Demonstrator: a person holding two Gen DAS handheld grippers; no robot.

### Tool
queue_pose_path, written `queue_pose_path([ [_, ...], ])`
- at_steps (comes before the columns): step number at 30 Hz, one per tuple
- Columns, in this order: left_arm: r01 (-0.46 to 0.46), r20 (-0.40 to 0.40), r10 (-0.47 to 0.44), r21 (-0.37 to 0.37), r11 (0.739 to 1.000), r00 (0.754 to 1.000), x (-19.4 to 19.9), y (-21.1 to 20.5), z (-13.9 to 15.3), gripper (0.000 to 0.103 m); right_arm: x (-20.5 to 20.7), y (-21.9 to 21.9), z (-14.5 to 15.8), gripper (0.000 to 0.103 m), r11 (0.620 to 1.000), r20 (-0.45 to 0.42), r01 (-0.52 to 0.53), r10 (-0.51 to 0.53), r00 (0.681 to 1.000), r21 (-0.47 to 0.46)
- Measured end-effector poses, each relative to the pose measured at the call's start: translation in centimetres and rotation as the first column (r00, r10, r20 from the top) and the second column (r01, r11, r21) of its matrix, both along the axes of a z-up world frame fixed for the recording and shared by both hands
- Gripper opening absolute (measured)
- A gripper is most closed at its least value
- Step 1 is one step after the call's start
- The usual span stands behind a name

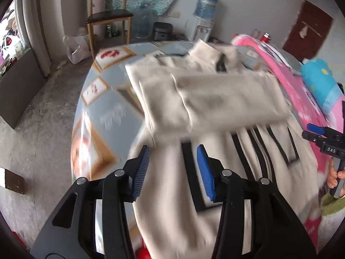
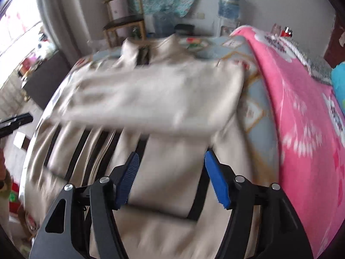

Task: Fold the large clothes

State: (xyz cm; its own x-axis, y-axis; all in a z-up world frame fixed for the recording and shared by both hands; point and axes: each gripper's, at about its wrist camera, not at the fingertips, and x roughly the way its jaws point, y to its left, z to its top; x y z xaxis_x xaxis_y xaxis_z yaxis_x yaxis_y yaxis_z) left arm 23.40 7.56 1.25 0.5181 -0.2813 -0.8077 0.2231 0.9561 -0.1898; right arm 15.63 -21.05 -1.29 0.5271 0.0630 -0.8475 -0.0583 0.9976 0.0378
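Note:
A large beige garment with black stripes lies spread on the round table. Its sleeves are folded across the chest below the collar, and motion blurs the cloth. My left gripper hovers open above the lower part of the garment, with nothing between its blue pads. The right wrist view shows the same garment, with my right gripper open over its striped lower half and holding nothing. The right gripper also shows at the right edge of the left wrist view, held by a hand.
A pink blanket covers the right side of the table, with a blue cushion beyond it. A wooden chair, water bottles and a dispenser stand along the far wall. Bare concrete floor lies to the left.

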Motion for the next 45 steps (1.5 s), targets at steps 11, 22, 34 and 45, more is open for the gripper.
queue_pose_path([
  [11, 0.048, -0.006, -0.047, 0.13, 0.99, 0.999, -10.8, -3.0, -4.6, 0.044, -9.4, 1.0, -2.9, 0.063, 0.992, -0.048, 0.123, -0.123, 0.991, -0.01],
  [22, -0.081, -0.036, 0.083, 0.057, 0.995, 0.996, -15.7, 0.6, -5.1, 0.052, -14.0, 0.2, -5.1, 0.074, 0.975, -0.07, 0.22, -0.221, 0.973, -0.02],
  [34, -0.19, -0.076, 0.192, 0.031, 0.981, 0.978, -15.5, 2.8, -5.8, 0.052, -16.3, -7.0, -2.7, 0.074, 0.917, 0.054, 0.398, -0.399, 0.915, 0.038],
  [45, -0.234, -0.069, 0.232, -0.017, 0.972, 0.97, -14.5, 2.6, -5.9, 0.051, -15.0, -9.6, -4.1, 0.074, 0.917, 0.062, 0.396, -0.399, 0.915, 0.053],
])
